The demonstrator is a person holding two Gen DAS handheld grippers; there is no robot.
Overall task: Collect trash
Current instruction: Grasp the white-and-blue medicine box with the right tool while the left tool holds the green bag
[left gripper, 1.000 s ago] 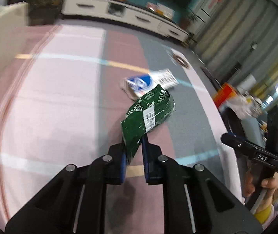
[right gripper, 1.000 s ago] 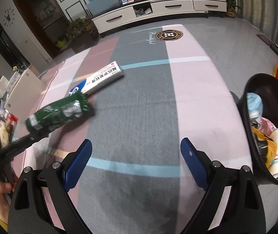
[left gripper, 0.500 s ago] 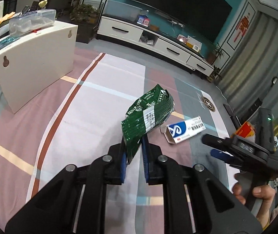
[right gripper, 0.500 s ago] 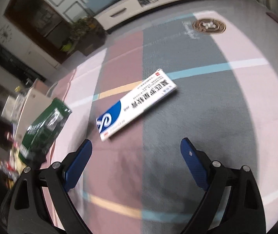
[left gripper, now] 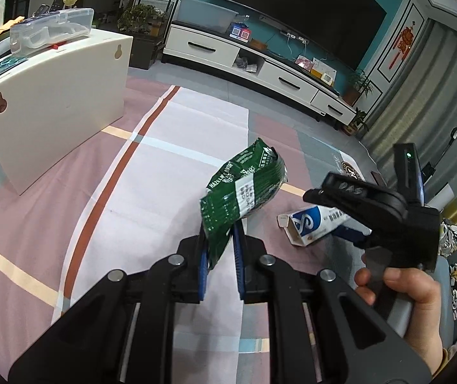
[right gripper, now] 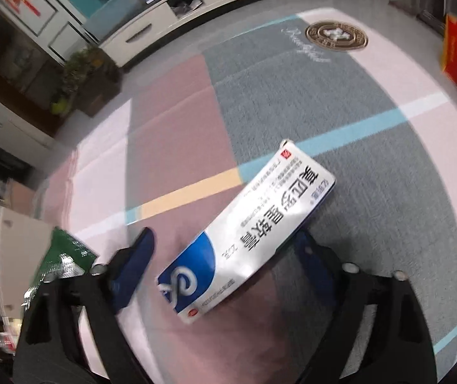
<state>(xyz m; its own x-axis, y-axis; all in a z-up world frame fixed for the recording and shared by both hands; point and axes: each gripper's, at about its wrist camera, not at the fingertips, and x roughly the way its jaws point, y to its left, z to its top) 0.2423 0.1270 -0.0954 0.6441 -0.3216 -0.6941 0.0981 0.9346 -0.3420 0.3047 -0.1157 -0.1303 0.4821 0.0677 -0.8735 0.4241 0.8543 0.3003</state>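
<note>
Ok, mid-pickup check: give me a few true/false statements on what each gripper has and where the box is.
1. The left gripper is clamped on the green wrapper. True.
2. The blue-and-white box is lifted off the rug. False: it lies flat on the rug.
3. The right gripper has a finger on either side of the box. True; its jaws have just been closing, though the pads do not yet press it.
4. The green wrapper lies on the rug. False: it is held up in the air.
5. The box stands upright. False: it lies on its broad face.
</note>
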